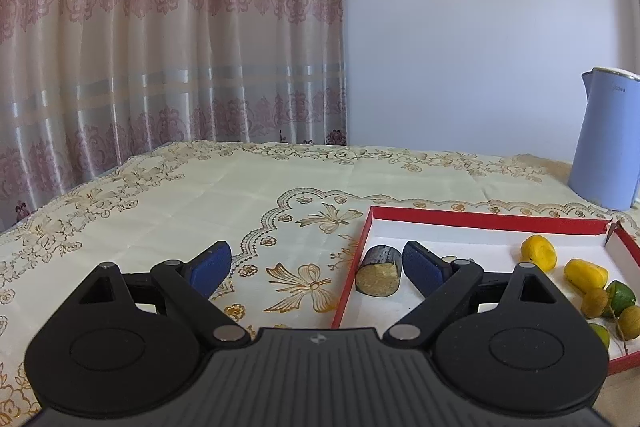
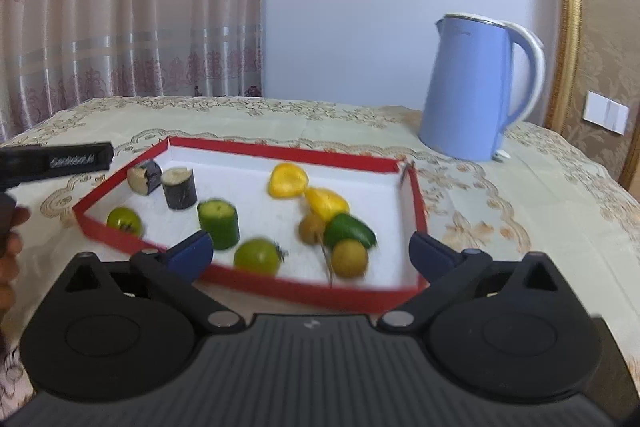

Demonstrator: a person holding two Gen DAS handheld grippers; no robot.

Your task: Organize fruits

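A red-rimmed white tray (image 2: 280, 149) holds the fruit pieces: two dark cut chunks (image 2: 179, 187), a green cylinder piece (image 2: 218, 223), two round green fruits (image 2: 257, 256), two yellow pieces (image 2: 287, 179), a green oval fruit (image 2: 349, 231) and two brown round fruits (image 2: 349, 258). My right gripper (image 2: 310, 251) is open and empty, just above the tray's near edge. My left gripper (image 1: 316, 265) is open and empty, over the tray's left rim (image 1: 352, 267), its right finger beside a dark chunk (image 1: 378, 275). Yellow pieces (image 1: 538, 251) lie to the right.
A blue electric kettle (image 2: 468, 87) stands on the embroidered tablecloth (image 2: 500, 195) behind the tray's right corner; it also shows in the left wrist view (image 1: 604, 139). A curtain (image 1: 160, 27) hangs behind the table. The other gripper's body (image 2: 56, 159) shows at the left edge.
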